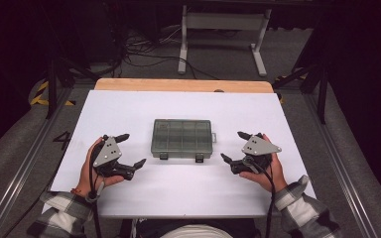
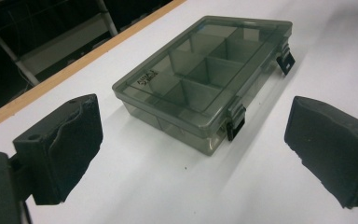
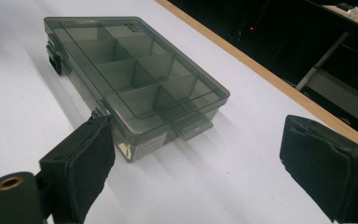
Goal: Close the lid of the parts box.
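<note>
So the smoky grey see-through plastic compartment box (image 1: pixel 182 138) sits lid-shut mid-table on the white tabletop (image 1: pixel 178 193). Left gripper (image 1: pixel 130 149) and right gripper (image 1: pixel 235 146) flank it, both gaping wide, holding nothing. The lid has embossed lettering (image 2: pixel 145 77), too blurry to read.

Your table (image 1: pixel 144 106) has a white top, with a bare wooden strip (image 1: pixel 183 85) along its far edge at 12 o'clock. Beyond it you see grey carpet floor (image 1: pixel 228 54) and a tangle of black cables (image 1: pixel 139 47) at 11 o'clock. A white-legged frame (image 1: pixel 223 22) stands at 12 o'clock. Yellow-black hazard tape (image 1: pixel 42 94) marks the floor at 9 o'clock. Metal rails (image 1: pixel 337 144) flank you; the surroundings are dark.
</note>
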The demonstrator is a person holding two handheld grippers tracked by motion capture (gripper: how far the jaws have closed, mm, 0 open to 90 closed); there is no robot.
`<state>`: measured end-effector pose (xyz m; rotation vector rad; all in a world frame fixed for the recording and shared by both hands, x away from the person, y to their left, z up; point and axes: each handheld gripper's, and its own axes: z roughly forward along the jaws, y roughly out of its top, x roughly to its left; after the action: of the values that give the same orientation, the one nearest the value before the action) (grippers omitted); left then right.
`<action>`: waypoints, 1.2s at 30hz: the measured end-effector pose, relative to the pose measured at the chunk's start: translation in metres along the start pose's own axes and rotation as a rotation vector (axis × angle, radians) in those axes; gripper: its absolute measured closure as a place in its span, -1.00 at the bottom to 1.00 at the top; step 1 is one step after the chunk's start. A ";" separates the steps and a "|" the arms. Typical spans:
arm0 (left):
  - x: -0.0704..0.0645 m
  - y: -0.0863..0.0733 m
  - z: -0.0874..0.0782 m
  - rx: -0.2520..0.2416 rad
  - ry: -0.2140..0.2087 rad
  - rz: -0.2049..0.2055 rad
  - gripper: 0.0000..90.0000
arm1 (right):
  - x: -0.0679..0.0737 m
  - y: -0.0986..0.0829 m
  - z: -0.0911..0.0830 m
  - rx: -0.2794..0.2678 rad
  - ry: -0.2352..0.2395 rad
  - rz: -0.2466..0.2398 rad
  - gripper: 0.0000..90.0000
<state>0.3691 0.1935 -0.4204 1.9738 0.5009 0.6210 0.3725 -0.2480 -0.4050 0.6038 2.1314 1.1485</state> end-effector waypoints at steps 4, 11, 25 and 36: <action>0.000 -0.003 -0.009 0.000 0.003 -0.003 -0.89 | -0.002 -0.004 -0.004 0.007 -0.016 -0.001 -0.77; 0.000 -0.010 -0.019 0.012 0.018 -0.010 -0.89 | -0.003 -0.011 -0.010 0.023 -0.038 0.000 -0.78; 0.005 -0.026 -0.034 0.034 0.046 -0.043 -0.89 | -0.004 -0.023 -0.027 0.032 -0.067 0.019 -0.78; 0.003 -0.038 -0.042 0.053 0.040 -0.064 -0.89 | -0.005 -0.037 -0.039 0.049 -0.088 0.024 -0.79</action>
<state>0.3427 0.2405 -0.4366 1.9908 0.6082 0.6134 0.3441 -0.2921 -0.4192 0.6908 2.0882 1.0651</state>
